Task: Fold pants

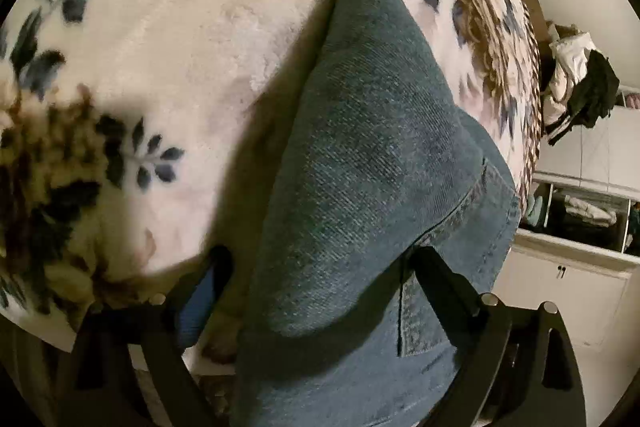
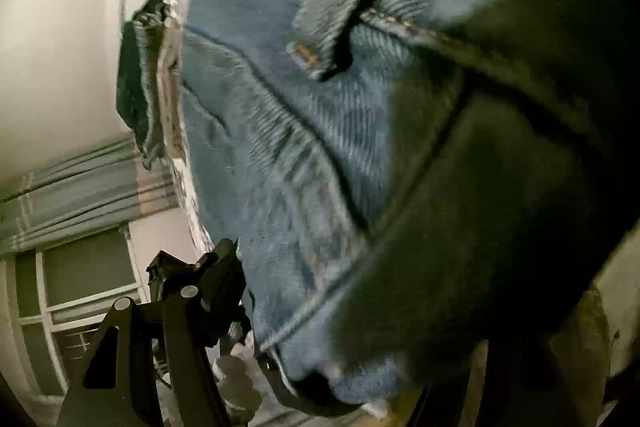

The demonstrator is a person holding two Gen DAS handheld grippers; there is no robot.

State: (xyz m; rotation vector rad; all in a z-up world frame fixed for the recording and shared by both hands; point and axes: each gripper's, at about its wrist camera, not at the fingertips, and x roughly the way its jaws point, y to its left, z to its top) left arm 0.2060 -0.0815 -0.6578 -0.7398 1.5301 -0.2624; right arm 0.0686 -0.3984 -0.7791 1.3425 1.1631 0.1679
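Note:
The pants are blue denim jeans (image 1: 368, 155). In the left wrist view they stretch from the gripper up across a white fleece blanket (image 1: 192, 39) with a leaf print. My left gripper (image 1: 320, 279) stands with its fingers wide apart, and a thick fold of denim fills the gap and drapes over the right finger (image 1: 444, 279); the left finger (image 1: 208, 283) shows its blue pad. In the right wrist view the jeans (image 2: 304, 155) fill the frame, with seams and a belt loop close to the lens. My right gripper (image 2: 344, 387) is mostly hidden under the cloth; its grip cannot be judged.
The blanket's edge (image 1: 524, 131) drops off at the right of the left wrist view. Beyond it stand white cabinets (image 1: 576, 267) and a chair piled with clothes (image 1: 580, 91). In the right wrist view a window with a curtain (image 2: 80, 187) shows at left.

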